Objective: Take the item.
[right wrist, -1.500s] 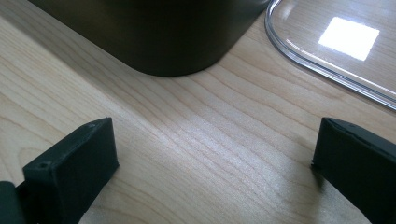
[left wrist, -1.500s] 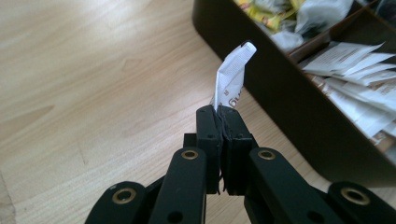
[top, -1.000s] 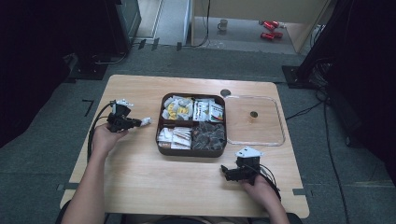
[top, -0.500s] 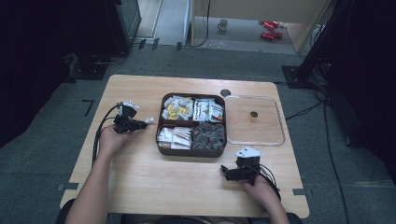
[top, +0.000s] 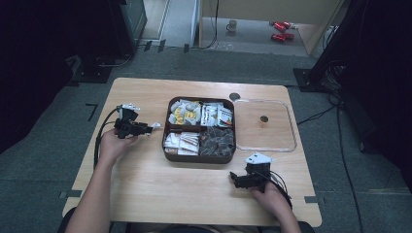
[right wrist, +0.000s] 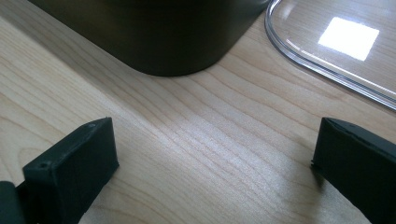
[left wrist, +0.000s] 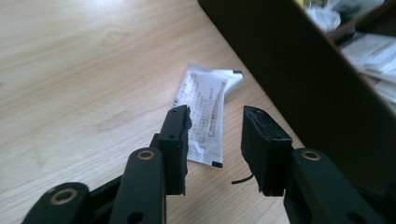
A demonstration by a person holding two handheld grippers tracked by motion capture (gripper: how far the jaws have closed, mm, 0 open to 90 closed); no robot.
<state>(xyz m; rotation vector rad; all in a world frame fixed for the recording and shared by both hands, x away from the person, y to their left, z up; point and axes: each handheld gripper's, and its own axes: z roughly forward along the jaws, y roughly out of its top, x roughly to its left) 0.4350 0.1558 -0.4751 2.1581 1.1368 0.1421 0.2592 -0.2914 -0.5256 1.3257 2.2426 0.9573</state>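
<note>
Sachet (left wrist: pixel 205 116) on table, left claw (left wrist: pixel 215 135) opening

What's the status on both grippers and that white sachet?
Left gripper jaws just opening, white sachet lying free on the table beside the brown compartment box. Right gripper open, empty, resting near the clear lid. Nothing blocking.
</note>
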